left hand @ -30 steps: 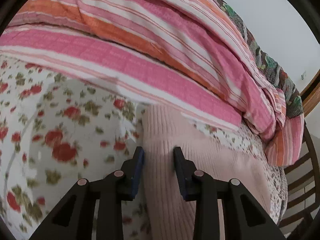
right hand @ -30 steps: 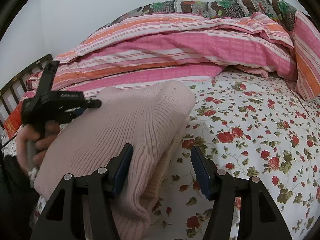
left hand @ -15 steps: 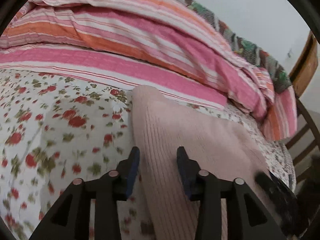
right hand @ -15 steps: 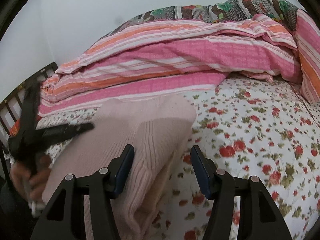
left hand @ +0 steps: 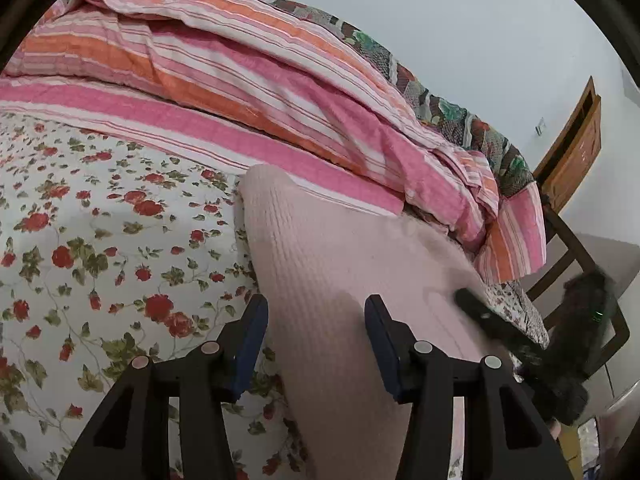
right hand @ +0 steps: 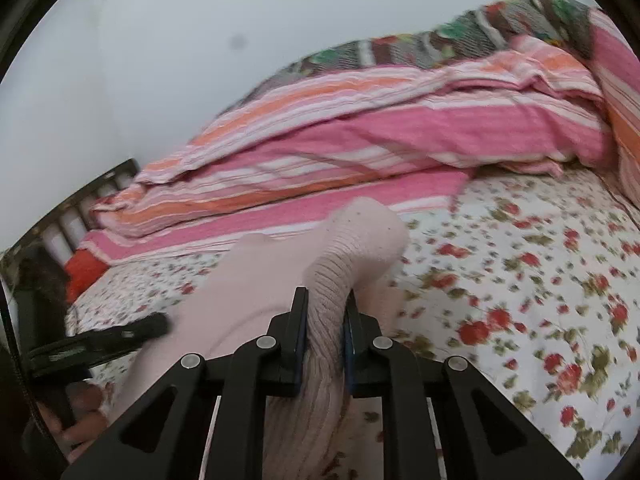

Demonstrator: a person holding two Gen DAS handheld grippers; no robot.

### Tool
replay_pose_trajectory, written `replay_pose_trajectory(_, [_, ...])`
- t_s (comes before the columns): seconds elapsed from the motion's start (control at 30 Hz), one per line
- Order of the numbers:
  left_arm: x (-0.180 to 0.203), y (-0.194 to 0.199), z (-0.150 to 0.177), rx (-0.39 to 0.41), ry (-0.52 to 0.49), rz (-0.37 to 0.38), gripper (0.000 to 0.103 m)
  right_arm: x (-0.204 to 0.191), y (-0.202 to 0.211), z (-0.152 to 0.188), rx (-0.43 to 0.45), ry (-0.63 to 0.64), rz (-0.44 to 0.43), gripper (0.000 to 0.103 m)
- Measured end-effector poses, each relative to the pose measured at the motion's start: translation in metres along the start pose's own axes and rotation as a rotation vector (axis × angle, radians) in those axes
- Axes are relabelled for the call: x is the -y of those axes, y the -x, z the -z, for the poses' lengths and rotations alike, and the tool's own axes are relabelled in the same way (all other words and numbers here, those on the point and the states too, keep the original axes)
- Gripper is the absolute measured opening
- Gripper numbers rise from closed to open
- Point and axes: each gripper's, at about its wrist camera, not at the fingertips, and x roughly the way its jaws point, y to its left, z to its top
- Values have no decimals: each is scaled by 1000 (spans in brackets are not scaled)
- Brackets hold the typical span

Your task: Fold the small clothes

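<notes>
A pale pink ribbed sweater [left hand: 332,264] lies folded on the floral bed sheet [left hand: 100,248]. My left gripper [left hand: 316,320] hovers over its near part. The left jaws are opening, and the knit lies below the gap with neither pad pressing it. In the right wrist view my right gripper [right hand: 324,320] is closing on a raised fold of the sweater [right hand: 352,248], and both pads squeeze the ribbed knit. The left gripper [right hand: 100,340] also shows there at the lower left, held in a hand [right hand: 80,404]. The right gripper [left hand: 516,340] appears dark and blurred at the sweater's right side.
A pink and orange striped quilt [left hand: 240,92] is heaped along the back of the bed, with a patterned blanket [right hand: 460,36] behind it. A wooden frame [left hand: 576,148] stands at the right of the left wrist view. Dark bed rails [right hand: 80,208] run at the left of the right wrist view.
My right gripper's jaws have come together on the sweater's fold, which now stands up between them. The left gripper's jaws have spread wider, and it has drawn back across the sweater.
</notes>
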Motion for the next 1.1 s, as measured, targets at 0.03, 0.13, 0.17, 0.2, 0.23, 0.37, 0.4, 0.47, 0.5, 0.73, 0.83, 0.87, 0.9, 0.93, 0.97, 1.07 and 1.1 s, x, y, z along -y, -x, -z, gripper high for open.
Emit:
replay_pose_trajectory(0.03, [1, -4, 0, -12, -6, -2, 51, 3, -8, 2, -34, -16, 28, 14])
replay_pose_trajectory(0.13, [2, -13, 3, -39, -17, -34, 53, 5, -6, 1, -55, -26, 50, 25])
replay_pose_trajectory(0.17, [2, -13, 3, -40, -18, -35, 53, 4, -1, 0, -52, -14, 82, 38])
replay_pose_trajectory(0.2, [1, -14, 3, -41, -15, -33, 53, 4, 3, -1, -41, -9, 99, 42])
replay_pose_trajectory(0.23, [1, -14, 2, -44, -14, -31, 53, 2, 11, -1, -20, 1, 117, 43])
replay_pose_trajectory(0.37, [5, -13, 3, -34, -59, -49, 53, -16, 34, -6, 55, 59, 110, 43])
replay_pose_trajectory(0.4, [8, -12, 3, -27, -77, -56, 53, -21, 36, -6, 66, 70, 96, 43])
replay_pose_trajectory(0.47, [11, -11, 4, -23, -104, -69, 53, -34, 33, -3, 64, 121, 79, 43])
replay_pose_trajectory(0.5, [12, -10, 6, -19, -116, -80, 53, -38, 28, -1, 57, 152, 89, 43])
replay_pose_trajectory(0.73, [19, -2, 13, 6, -194, -143, 59, -26, -5, 15, -68, 165, 143, 44])
replay_pose_trajectory(0.83, [22, -2, 16, 12, -217, -172, 60, -18, -8, 17, -90, 119, 118, 45])
replay_pose_trajectory(0.87, [23, -3, 16, 14, -221, -178, 60, -19, -8, 18, -91, 119, 122, 45])
replay_pose_trajectory(0.9, [24, -3, 16, 16, -224, -183, 60, -20, -7, 18, -91, 123, 129, 45])
replay_pose_trajectory(0.93, [25, -3, 17, 17, -225, -188, 60, -21, -8, 18, -90, 127, 134, 45])
replay_pose_trajectory(0.97, [25, -3, 17, 19, -224, -191, 60, -22, -7, 19, -90, 133, 142, 45])
replay_pose_trajectory(1.07, [24, -4, 19, 22, -224, -199, 61, -23, -8, 19, -90, 136, 151, 47])
replay_pose_trajectory(1.1, [24, -4, 20, 22, -225, -201, 61, -23, -8, 19, -91, 136, 154, 48])
